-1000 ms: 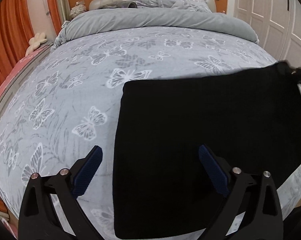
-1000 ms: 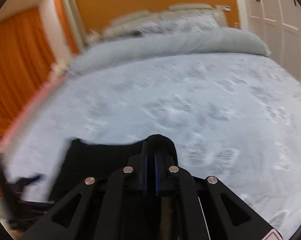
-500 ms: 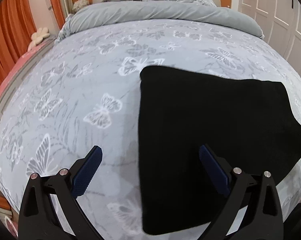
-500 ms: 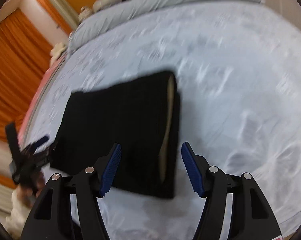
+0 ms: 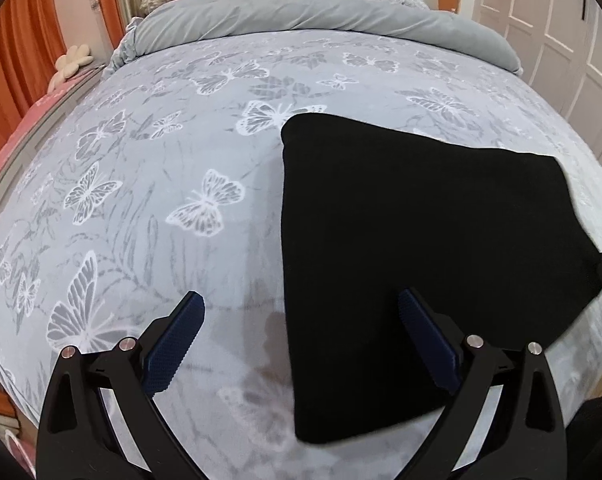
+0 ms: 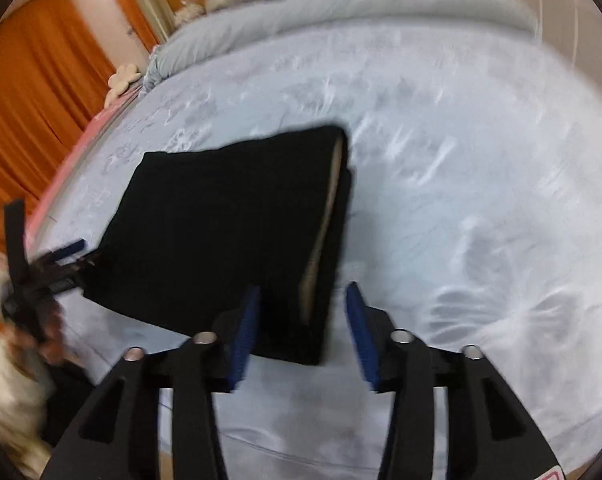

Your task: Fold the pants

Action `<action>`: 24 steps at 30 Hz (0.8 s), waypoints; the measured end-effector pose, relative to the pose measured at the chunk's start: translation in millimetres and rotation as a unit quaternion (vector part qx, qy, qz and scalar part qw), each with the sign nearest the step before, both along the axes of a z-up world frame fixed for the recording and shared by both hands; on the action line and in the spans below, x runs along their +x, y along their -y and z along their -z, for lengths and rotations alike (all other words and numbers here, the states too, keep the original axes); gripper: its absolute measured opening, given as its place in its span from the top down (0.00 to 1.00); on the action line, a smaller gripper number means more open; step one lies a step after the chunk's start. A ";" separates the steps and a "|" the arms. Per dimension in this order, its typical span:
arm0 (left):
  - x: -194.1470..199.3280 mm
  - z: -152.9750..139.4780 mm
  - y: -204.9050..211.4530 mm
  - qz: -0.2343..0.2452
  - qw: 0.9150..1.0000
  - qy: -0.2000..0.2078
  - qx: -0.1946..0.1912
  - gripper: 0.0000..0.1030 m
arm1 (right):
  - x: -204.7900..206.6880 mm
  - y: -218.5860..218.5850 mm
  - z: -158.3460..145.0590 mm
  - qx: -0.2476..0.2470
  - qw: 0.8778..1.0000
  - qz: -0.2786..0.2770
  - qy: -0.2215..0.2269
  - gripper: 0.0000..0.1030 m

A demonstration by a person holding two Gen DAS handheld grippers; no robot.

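The black pants (image 5: 421, 240) lie folded into a flat rectangle near the foot of the bed. My left gripper (image 5: 301, 340) is open and empty, hovering over the left edge of the pants. In the right wrist view the pants (image 6: 229, 232) show a pale inner lining along their right edge. My right gripper (image 6: 303, 332) is open, its fingers either side of the near right corner of the pants, holding nothing. The view is blurred. The left gripper (image 6: 49, 260) shows at the far left there.
The bed carries a grey butterfly-print cover (image 5: 161, 168) with a rolled grey duvet (image 5: 321, 16) and pillows at the head. Orange curtains (image 6: 29, 100) hang on the left. White wardrobe doors (image 5: 561, 32) stand on the right. The bed's foot edge runs close below both grippers.
My right gripper let go of the pants, opened and pulled back. The pants dropped flat onto the bed. My left gripper drew back slightly, staying open.
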State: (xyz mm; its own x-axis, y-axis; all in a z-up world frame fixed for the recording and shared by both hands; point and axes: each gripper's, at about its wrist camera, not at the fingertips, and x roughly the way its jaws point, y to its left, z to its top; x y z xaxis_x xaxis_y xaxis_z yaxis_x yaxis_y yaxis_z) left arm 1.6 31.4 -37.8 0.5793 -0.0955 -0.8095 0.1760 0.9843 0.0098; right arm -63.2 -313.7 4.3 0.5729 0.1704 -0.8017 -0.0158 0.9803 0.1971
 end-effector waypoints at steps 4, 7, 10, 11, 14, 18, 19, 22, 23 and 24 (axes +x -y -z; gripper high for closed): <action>-31.6 0.0 0.7 0.055 0.998 0.002 -0.002 0.07 | -27.8 -14.5 16.7 -0.073 0.997 -0.035 0.008 0.48; -51.7 16.8 9.0 0.078 0.996 -0.002 0.039 0.07 | -23.7 -29.6 38.8 -0.099 0.994 -0.048 -0.014 0.55; -47.8 26.1 10.4 0.067 0.997 -0.004 0.050 0.08 | -16.2 -35.2 41.9 -0.095 0.995 -0.031 -0.010 0.59; -44.4 26.6 8.3 0.055 0.997 0.001 0.050 0.08 | -13.4 -34.9 43.1 -0.090 0.996 -0.021 -0.010 0.59; -26.3 36.7 0.3 0.039 0.999 -0.029 0.016 0.40 | 0.0 -34.8 50.1 -0.057 0.998 -0.020 -0.021 0.81; -21.0 21.7 0.1 0.041 0.998 -0.024 -0.037 0.80 | -8.5 -31.7 18.0 -0.025 0.999 0.006 0.030 0.91; -25.2 10.2 -3.5 0.041 0.998 -0.009 -0.054 0.82 | -17.0 -25.4 2.6 -0.003 0.998 0.018 0.055 0.91; -36.5 -2.6 -11.7 0.047 0.997 0.012 -0.061 0.83 | -23.4 -11.7 7.0 0.004 0.999 0.035 0.038 0.91; -37.2 2.7 -11.4 0.052 0.997 0.002 -0.057 0.81 | -20.1 -7.4 21.0 0.007 0.999 0.041 0.008 0.91; -36.3 16.1 -8.9 0.056 0.997 -0.022 -0.048 0.80 | -14.0 -2.5 49.4 0.013 0.997 0.047 -0.051 0.90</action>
